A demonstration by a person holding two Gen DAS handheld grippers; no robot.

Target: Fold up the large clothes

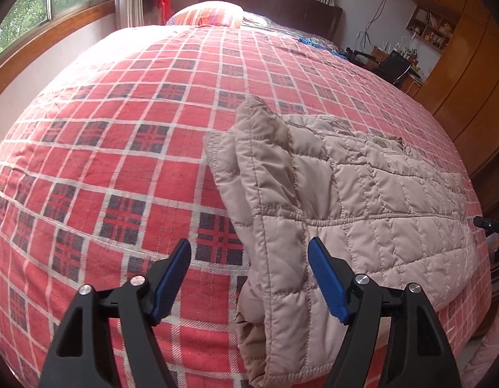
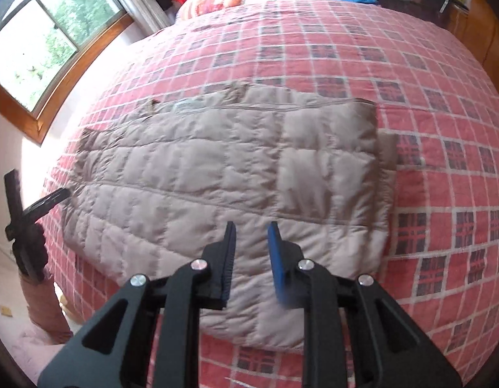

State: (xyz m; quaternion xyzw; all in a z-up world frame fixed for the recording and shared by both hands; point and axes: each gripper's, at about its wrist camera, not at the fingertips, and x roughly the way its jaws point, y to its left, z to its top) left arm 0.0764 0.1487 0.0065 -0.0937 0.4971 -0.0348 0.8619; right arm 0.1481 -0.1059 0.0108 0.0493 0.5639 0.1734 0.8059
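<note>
- On the bed [image 2: 443, 103] near its front edge, the puffy tan jacket [image 2: 223, 174] lies folded into a flat block.
- My left claw [image 1: 249, 278] is wide open, holding nothing, at the jacket's left side.
- My right claw [image 2: 251, 258] hangs over the jacket, a bit open and empty.
- I think folding is nearly done; next I would grab one side and fold again.
- No boxes or baskets show.
</note>
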